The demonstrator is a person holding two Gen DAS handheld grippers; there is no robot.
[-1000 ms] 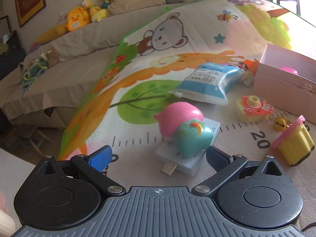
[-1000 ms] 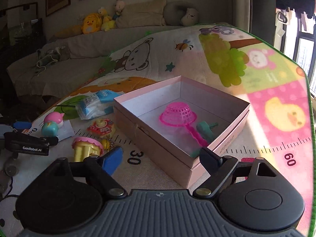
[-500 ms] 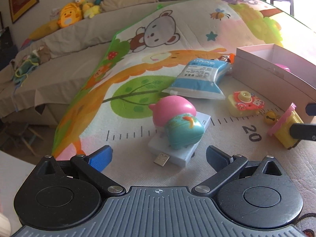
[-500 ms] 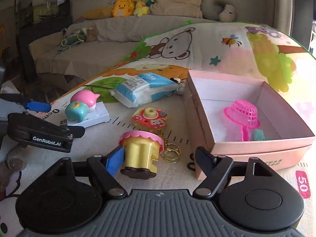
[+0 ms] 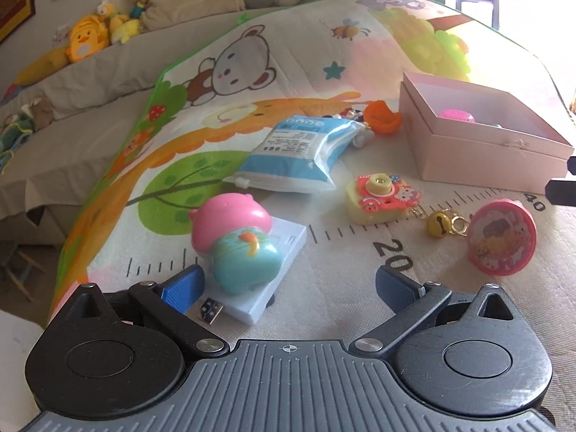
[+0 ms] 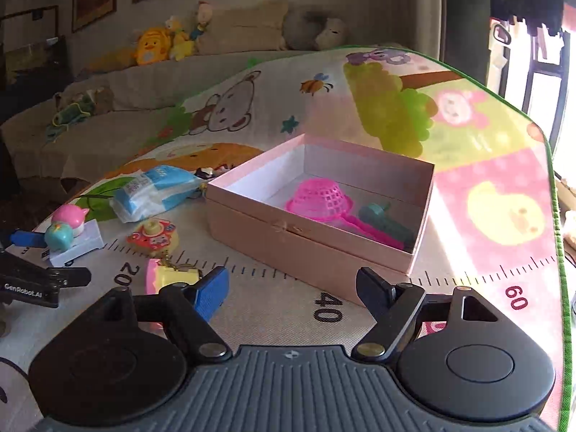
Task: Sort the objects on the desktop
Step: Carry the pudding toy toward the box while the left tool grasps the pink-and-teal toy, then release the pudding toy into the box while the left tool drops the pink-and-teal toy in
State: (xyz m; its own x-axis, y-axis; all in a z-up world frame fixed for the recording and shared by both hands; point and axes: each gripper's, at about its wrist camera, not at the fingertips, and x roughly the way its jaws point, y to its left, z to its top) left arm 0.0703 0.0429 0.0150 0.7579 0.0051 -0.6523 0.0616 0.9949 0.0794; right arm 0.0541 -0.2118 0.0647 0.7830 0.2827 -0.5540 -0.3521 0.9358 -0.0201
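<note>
Left wrist view sits low and near, facing the pink-and-teal rounded toy (image 5: pixel 235 243). Right wrist view looks from farther right toward the open pink cardboard box (image 6: pixel 316 248). Both views share that toy and box.

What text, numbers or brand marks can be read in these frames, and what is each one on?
"20" and "40": ruler scale printed on the play mat.
"40" and "60": the same scale in the right wrist view.
"GenRobot.AI": side of the left gripper as the right wrist view shows it, slightly blurred.
Blue pouch: a printed label, too small to read.
Pink box: no text visible.
</note>
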